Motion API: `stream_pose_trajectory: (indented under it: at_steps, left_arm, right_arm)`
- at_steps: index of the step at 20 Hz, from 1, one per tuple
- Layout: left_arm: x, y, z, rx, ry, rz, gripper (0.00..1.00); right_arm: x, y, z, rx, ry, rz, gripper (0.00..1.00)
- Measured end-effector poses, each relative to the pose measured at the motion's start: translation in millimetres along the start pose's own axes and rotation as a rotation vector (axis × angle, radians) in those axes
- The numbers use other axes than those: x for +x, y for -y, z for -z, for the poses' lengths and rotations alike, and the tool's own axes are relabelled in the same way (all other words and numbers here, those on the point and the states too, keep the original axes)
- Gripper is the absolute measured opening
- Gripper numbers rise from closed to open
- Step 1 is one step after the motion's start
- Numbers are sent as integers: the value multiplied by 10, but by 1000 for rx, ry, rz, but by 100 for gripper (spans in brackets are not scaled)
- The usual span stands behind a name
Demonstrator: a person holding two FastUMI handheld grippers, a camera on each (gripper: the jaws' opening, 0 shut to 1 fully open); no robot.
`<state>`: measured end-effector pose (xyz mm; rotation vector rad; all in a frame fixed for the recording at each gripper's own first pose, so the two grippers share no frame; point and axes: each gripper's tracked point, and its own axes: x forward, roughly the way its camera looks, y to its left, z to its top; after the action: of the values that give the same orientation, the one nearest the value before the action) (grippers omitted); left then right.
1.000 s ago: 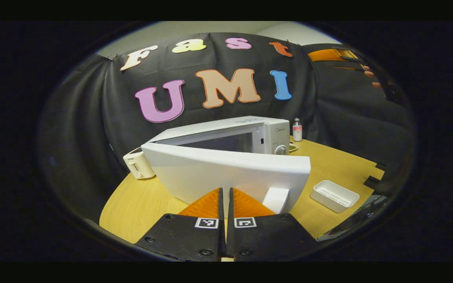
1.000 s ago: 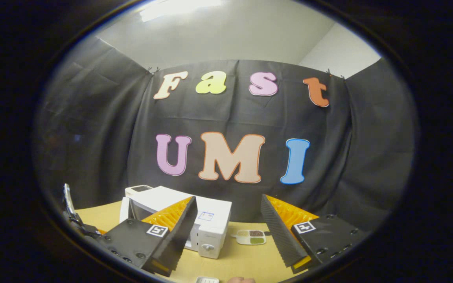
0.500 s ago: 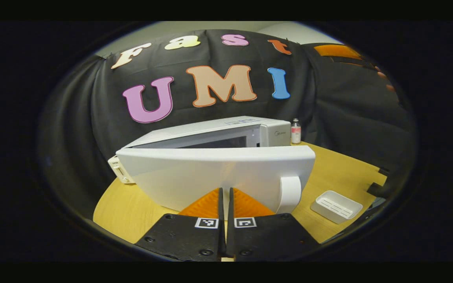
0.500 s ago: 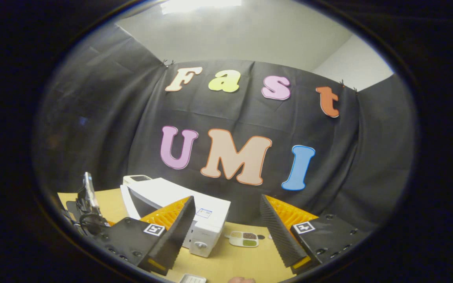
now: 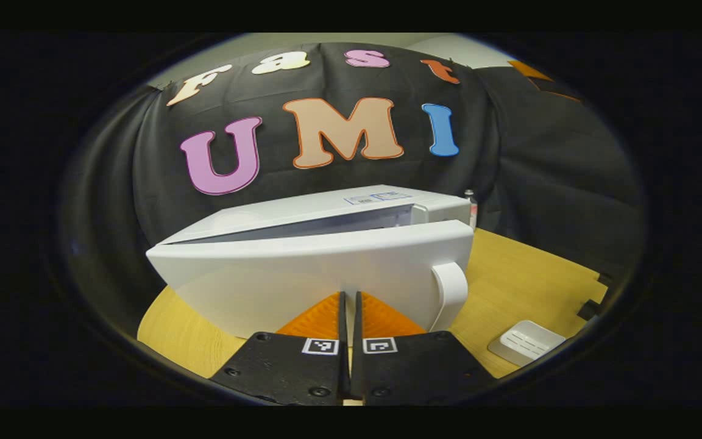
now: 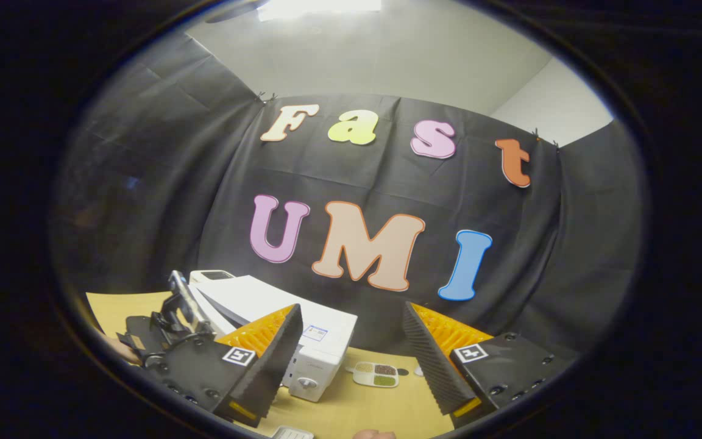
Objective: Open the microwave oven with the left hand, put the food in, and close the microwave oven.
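The microwave oven (image 5: 326,256) stands toward the tabletop's (image 5: 528,268) back edge, its door (image 5: 302,274) nearly shut. The food tray (image 6: 376,374) sits outside, right of the oven; closing now would likely leave it out. The left claw (image 5: 348,305), fingers together, presses the door face. The right claw (image 6: 351,332) hangs wide apart, empty.

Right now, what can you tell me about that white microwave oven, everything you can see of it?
The microwave oven is a white, smooth, plastic-looking box standing on the wooden table. Its door is nearly shut, leaving a narrow gap along the top. A curved white handle sits at the door's right end. The left gripper, fingers together, is up against the door's front. In the right gripper view, a round knob shows.
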<state>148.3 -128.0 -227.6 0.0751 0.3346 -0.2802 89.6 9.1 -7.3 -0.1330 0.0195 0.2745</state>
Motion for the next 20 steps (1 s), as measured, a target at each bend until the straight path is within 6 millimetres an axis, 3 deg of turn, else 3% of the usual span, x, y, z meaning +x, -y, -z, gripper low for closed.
stream_pose_trajectory:
  at_steps: [6,8,9,10,20]
  left_arm:
    - [312,-45,-103,-20,2,-20,0]
    - [341,-14,-77,-41,-5,-13,0]
    - [351,10,-88,-53,3,-11,0]
    - [353,5,-78,-53,-3,-14,0]
    - [427,63,-125,-72,9,-17,1]
  right_arm:
    - [30,135,33,0,-10,18,96]
    - [8,172,27,-1,-12,21,100]
    - [11,180,50,0,-14,21,96]
    - [22,191,64,3,-18,21,100]
    - [26,256,192,53,-40,30,97]
